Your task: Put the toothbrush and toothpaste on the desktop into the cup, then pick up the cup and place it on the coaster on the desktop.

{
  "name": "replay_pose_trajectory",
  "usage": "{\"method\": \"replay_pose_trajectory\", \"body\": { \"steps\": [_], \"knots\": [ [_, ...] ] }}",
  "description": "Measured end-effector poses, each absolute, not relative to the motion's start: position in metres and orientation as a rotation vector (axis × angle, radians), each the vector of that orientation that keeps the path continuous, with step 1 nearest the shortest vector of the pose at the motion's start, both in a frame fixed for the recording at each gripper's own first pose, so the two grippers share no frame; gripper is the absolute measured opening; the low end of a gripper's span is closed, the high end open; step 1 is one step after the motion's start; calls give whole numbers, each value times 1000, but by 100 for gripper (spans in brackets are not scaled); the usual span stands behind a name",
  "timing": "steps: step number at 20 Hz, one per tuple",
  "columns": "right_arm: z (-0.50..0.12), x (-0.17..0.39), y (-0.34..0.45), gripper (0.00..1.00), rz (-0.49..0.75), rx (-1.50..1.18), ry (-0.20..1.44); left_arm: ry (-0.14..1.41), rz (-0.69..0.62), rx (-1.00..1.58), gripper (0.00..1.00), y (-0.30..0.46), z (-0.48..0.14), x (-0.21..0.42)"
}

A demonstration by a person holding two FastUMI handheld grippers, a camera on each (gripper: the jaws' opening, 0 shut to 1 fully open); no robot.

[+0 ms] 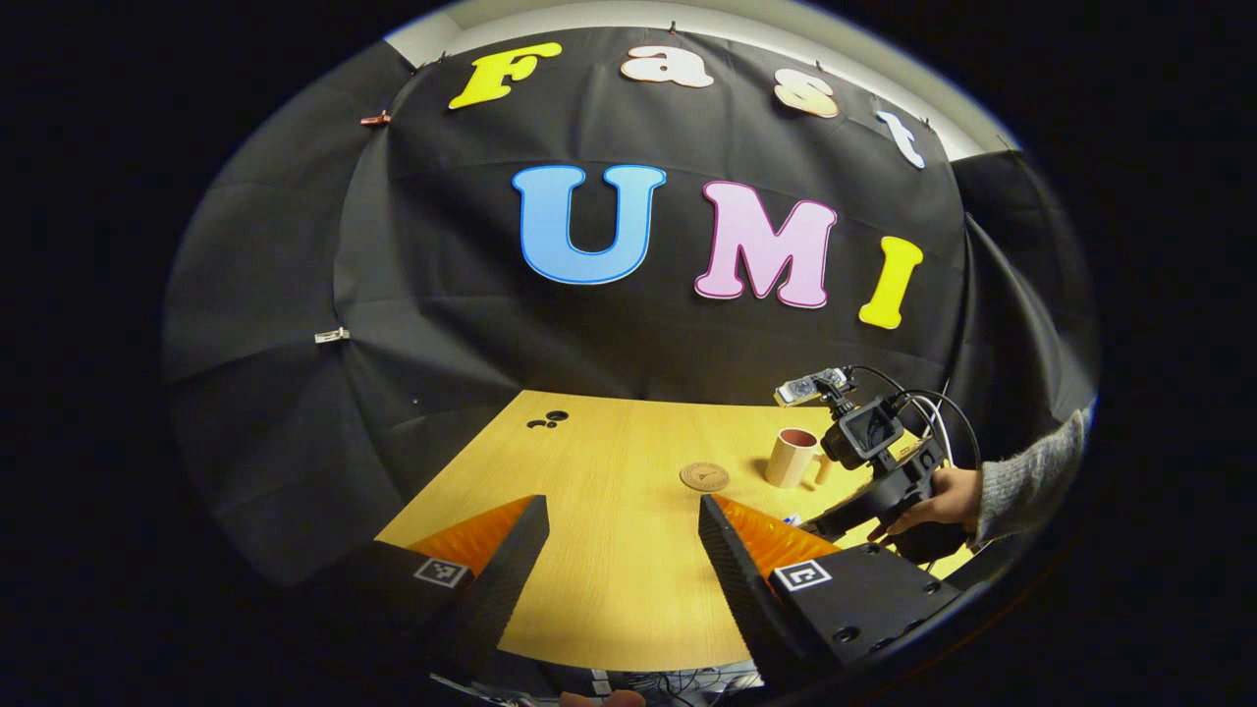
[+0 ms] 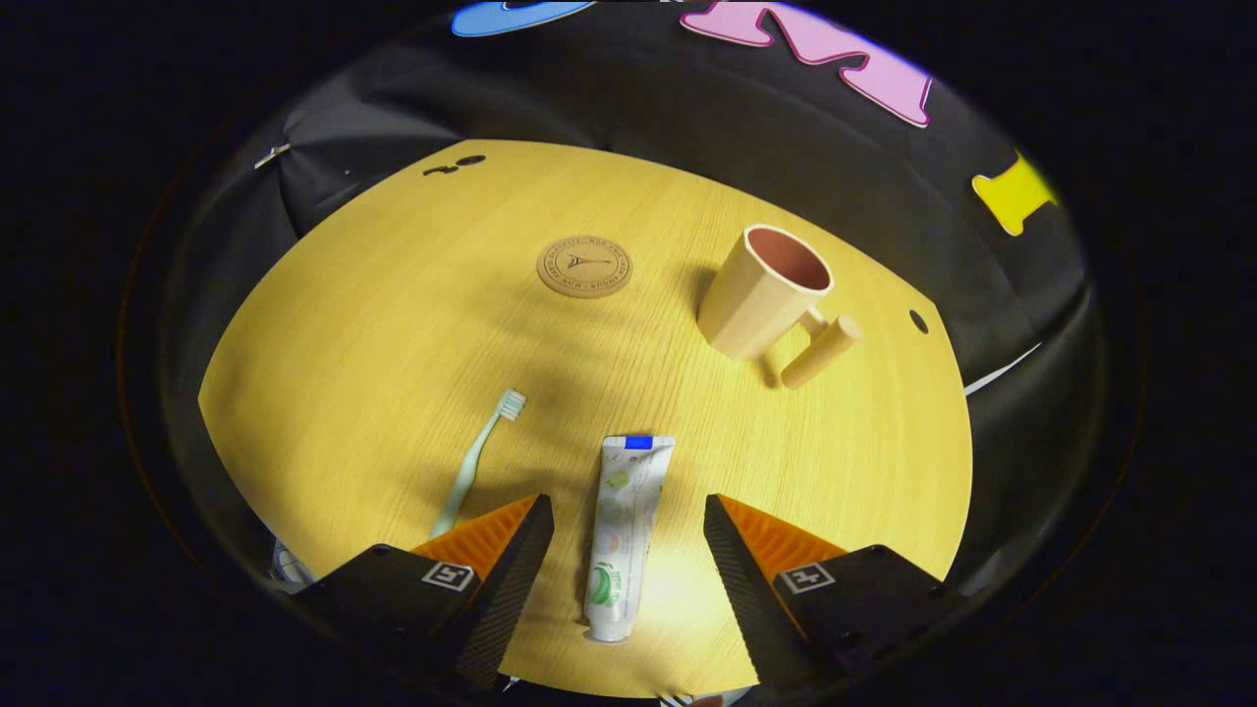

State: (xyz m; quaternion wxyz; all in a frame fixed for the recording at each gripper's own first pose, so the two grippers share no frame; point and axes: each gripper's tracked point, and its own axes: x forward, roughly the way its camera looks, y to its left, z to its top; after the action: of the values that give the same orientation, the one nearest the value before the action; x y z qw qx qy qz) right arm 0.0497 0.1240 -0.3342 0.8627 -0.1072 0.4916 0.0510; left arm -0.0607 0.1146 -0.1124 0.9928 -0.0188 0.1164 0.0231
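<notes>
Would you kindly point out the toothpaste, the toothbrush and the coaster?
toothpaste (image 2: 627,520): right gripper view, middle of the tube.
toothbrush (image 2: 511,404): right gripper view, bristle head.
coaster (image 2: 584,266): right gripper view, centre of the disc.

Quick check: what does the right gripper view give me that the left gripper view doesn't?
Right gripper view: the pale green toothbrush and the white toothpaste tube, which lies flat between the fingers of the open right claw.

Left gripper view: the open left claw over bare wood, plus a hand in a grey sleeve holding the right claw.

Both: the beige handled cup, empty and upright, the round cork coaster and the yellow wooden tabletop.
</notes>
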Motion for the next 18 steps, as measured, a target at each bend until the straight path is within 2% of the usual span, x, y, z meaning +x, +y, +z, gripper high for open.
{"method": "replay_pose_trajectory", "body": {
  "steps": [5,11,12,15,16,17,18],
  "knots": [
    [-354,48,124,91,81,-248,1102,246,74,-34,97,134,-121,-62],
    [-368,46,118,68,77,-273,1143,257,100,-46,97,144,-126,-63],
    [-370,48,117,60,73,-270,1142,258,101,-46,97,144,-126,-63],
    [-372,51,122,55,97,-233,1164,264,100,-44,97,140,-128,-62],
    [-372,54,123,46,99,-228,1168,265,99,-43,97,138,-128,-61],
    [-374,54,120,44,103,-230,1171,264,98,-44,97,136,-127,-60],
    [-372,54,116,32,93,-236,1167,262,96,-46,97,133,-127,-58]
  ]
}}
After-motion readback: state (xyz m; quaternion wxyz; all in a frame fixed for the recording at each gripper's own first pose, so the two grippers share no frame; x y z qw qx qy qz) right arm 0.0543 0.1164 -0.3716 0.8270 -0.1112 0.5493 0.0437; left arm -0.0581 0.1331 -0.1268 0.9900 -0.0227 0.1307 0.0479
